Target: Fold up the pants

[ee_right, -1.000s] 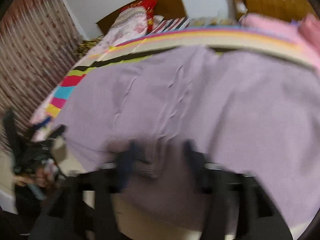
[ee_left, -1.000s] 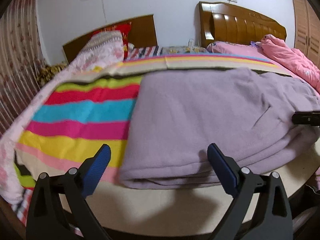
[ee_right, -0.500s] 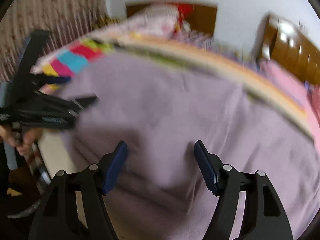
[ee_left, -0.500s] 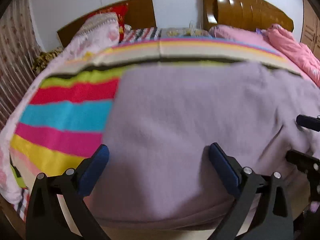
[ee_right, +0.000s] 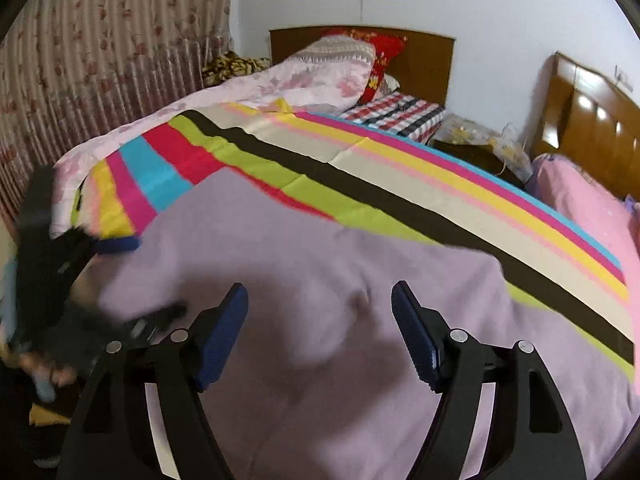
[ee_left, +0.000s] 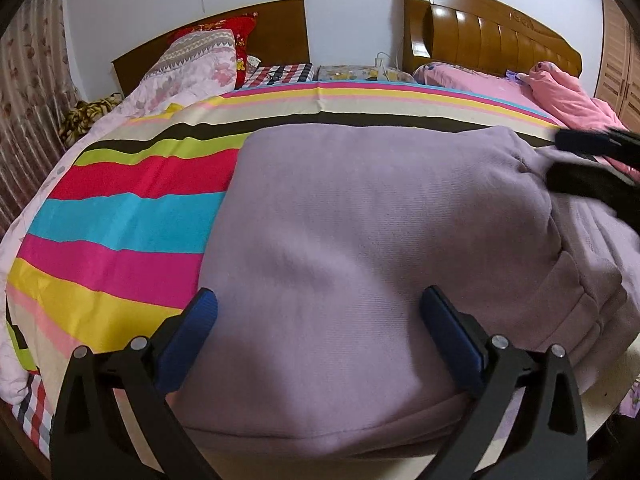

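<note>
The lilac pants (ee_left: 360,240) lie folded in a thick stack on the striped bedspread (ee_left: 120,216); they also fill the right wrist view (ee_right: 320,300). My left gripper (ee_left: 318,320) is open, its blue pads straddling the near edge of the stack just above the cloth. My right gripper (ee_right: 320,328) is open and empty over the pants. It shows as a dark blurred shape at the right edge of the left wrist view (ee_left: 592,160). The left gripper shows blurred at the left of the right wrist view (ee_right: 80,264).
The bedspread (ee_right: 360,160) covers a bed with a brown headboard (ee_left: 224,40) and floral pillows (ee_left: 192,64). A second bed with a pink quilt (ee_left: 568,96) stands at the right. A curtain (ee_right: 100,60) hangs along the left wall.
My left gripper has moved forward and over the near edge of the pants. My right gripper has let go of the cloth, opened and swung round above the stack.
</note>
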`<state>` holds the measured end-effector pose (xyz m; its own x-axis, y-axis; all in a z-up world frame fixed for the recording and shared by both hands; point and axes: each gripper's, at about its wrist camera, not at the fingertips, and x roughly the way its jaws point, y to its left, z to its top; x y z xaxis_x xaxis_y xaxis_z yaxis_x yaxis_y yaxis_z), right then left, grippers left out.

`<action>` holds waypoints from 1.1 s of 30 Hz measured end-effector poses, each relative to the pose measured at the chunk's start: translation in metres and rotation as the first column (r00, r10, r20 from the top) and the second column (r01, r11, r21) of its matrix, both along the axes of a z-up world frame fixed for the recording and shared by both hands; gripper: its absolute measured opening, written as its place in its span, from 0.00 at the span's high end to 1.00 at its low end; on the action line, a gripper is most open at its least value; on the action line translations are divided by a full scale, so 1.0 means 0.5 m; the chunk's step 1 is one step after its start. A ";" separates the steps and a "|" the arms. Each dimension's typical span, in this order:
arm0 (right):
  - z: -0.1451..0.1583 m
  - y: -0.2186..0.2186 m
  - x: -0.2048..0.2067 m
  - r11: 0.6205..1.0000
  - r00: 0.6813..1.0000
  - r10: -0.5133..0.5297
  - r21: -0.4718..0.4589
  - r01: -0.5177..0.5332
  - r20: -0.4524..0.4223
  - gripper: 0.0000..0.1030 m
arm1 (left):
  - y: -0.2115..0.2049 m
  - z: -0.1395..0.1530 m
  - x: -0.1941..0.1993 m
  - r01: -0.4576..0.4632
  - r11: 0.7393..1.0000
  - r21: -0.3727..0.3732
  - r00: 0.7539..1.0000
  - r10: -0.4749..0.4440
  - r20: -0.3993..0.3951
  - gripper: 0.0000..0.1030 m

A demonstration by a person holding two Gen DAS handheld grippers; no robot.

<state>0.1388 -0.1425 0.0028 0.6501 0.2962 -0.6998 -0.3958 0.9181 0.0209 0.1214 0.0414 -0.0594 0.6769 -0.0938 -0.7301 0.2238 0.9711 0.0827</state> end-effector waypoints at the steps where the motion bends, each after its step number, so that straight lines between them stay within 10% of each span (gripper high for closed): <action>1: -0.017 0.005 0.035 1.000 0.999 0.008 0.002 -0.008 -0.039 0.31 | -0.001 0.000 0.000 0.000 1.000 0.000 1.000 0.000 0.000 0.01; 4: -0.071 0.011 0.086 0.999 0.987 -0.011 -0.051 0.003 -0.162 0.29 | 0.000 0.000 0.001 0.001 1.000 0.001 1.000 -0.001 0.001 0.01; 12: -0.025 0.018 0.052 1.000 0.999 -0.013 -0.008 0.013 -0.043 0.28 | -0.001 0.000 0.001 0.000 1.000 -0.001 1.000 0.000 0.003 0.01; 20: -0.085 0.014 0.101 0.997 0.986 -0.060 0.030 0.066 -0.156 0.16 | -0.005 0.003 -0.003 -0.002 1.000 0.006 1.000 0.002 0.003 0.01; 28: -0.083 0.007 0.077 0.995 0.989 -0.089 0.033 0.093 -0.117 0.16 | -0.024 0.182 0.043 0.075 0.980 -0.183 0.995 -0.062 0.075 0.02; 33: -0.085 -0.007 0.076 0.993 0.988 -0.107 0.039 0.112 -0.109 0.15 | -0.069 0.081 0.226 0.037 0.982 -0.186 0.987 -0.065 -0.148 0.13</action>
<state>0.1767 -0.1459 -0.0395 0.6028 0.2597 -0.7544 -0.2861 0.9530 0.0994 0.2345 0.0071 -0.0188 0.5499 -0.2665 -0.7916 0.2696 0.9536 -0.1337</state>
